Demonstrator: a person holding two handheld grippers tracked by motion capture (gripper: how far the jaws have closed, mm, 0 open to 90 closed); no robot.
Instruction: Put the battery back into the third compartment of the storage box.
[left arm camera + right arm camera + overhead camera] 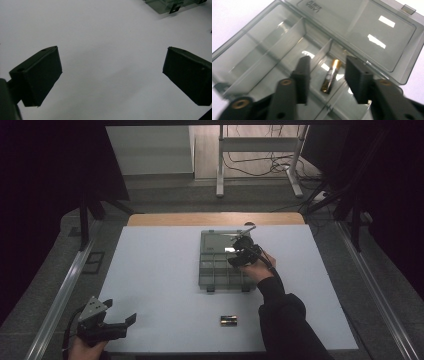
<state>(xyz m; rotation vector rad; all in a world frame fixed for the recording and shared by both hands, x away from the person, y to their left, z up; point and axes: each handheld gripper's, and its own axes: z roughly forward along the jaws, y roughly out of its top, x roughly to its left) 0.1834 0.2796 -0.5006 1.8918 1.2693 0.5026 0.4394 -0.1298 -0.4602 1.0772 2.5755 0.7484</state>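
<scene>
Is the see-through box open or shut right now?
Open. In the right gripper view the box has its lid swung back, and a battery lies bare in one compartment.

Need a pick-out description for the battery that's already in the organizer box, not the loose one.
Start at the white table and find the clear grey compartment box with its lid open. The right gripper hangs over one of its cells, and the battery in the box lies there between the open jaws. Unlike the loose battery on the bare tabletop near the person, this one is walled in by dividers.

A white metal frame (pixel 260 157) stands beyond the table (pixel 150 285).
</scene>
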